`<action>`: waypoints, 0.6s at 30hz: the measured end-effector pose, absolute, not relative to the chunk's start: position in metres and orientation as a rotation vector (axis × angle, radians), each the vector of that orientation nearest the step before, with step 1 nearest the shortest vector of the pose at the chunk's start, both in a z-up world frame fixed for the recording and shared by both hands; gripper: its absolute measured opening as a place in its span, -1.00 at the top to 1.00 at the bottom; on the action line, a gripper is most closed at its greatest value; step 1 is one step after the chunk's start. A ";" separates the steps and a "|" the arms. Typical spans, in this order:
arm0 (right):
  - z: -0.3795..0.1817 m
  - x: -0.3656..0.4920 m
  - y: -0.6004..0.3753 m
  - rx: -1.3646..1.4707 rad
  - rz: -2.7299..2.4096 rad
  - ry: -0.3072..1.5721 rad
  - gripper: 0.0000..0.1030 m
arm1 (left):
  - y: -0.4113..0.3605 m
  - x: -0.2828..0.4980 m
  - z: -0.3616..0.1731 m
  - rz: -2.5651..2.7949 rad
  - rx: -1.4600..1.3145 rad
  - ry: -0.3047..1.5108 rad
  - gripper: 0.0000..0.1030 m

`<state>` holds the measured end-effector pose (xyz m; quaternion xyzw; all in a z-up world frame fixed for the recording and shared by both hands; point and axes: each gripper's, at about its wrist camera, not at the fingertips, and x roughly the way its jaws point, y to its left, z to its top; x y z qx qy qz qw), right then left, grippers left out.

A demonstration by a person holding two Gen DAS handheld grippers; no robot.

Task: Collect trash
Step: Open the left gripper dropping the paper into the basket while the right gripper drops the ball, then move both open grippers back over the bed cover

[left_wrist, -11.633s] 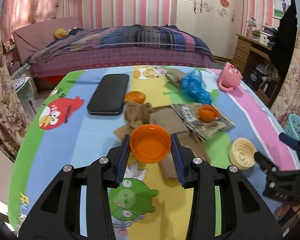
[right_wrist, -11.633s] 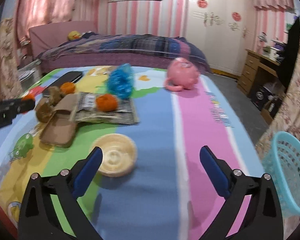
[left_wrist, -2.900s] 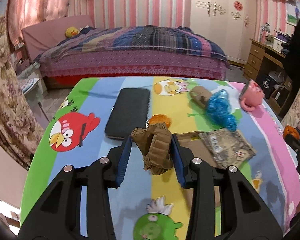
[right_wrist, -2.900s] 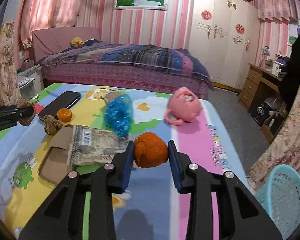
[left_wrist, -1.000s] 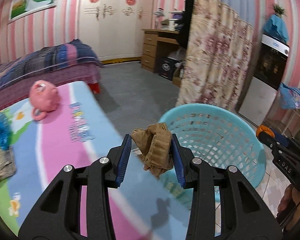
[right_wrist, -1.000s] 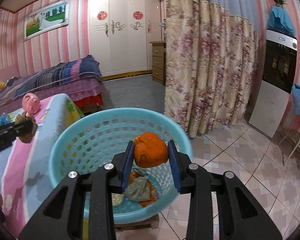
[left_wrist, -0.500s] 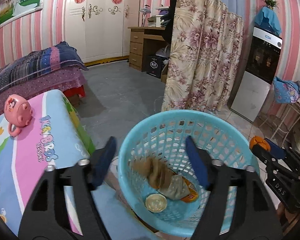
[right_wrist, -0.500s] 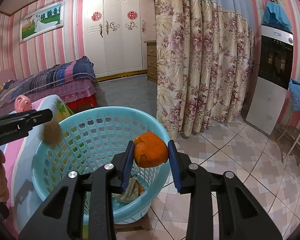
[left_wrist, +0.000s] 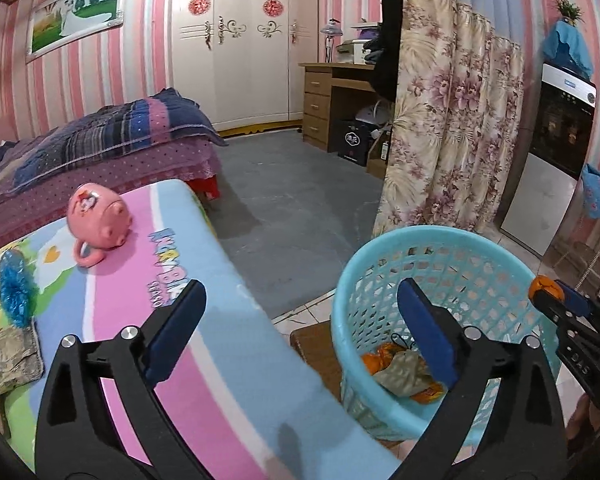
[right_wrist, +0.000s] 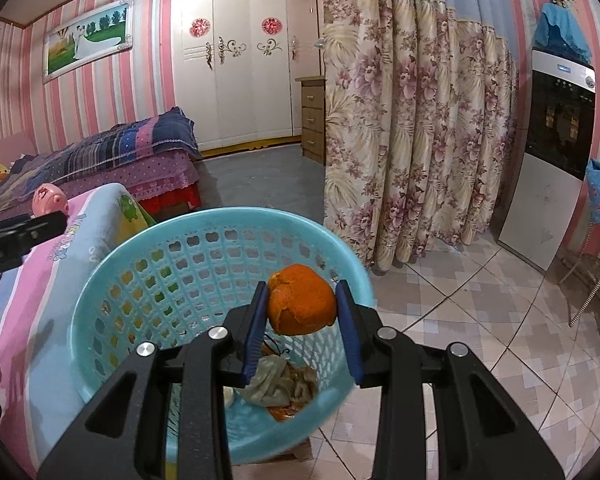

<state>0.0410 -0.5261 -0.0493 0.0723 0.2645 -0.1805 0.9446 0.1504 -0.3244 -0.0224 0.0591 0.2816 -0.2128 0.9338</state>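
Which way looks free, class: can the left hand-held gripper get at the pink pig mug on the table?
Probably yes. The left hand-held gripper is open and empty, and the pink pig mug stands alone on the table with nothing between them.

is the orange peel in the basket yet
No. The orange peel sits clamped in the right gripper, above the blue basket.

A pink pig mug (left_wrist: 97, 210) sits on the cartoon tablecloth (left_wrist: 220, 344), floral curtain (right_wrist: 412, 120) behind.

Cartoon-print table (left_wrist: 228, 344), pink pig mug (left_wrist: 96, 216), blue crumpled bag (left_wrist: 14, 286), grey wrapper (left_wrist: 10, 354) lying on it
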 end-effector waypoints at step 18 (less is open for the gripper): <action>-0.037 0.056 -0.493 0.094 -0.378 0.518 -0.85 | -0.242 0.132 -0.003 -0.303 0.111 0.541 -0.89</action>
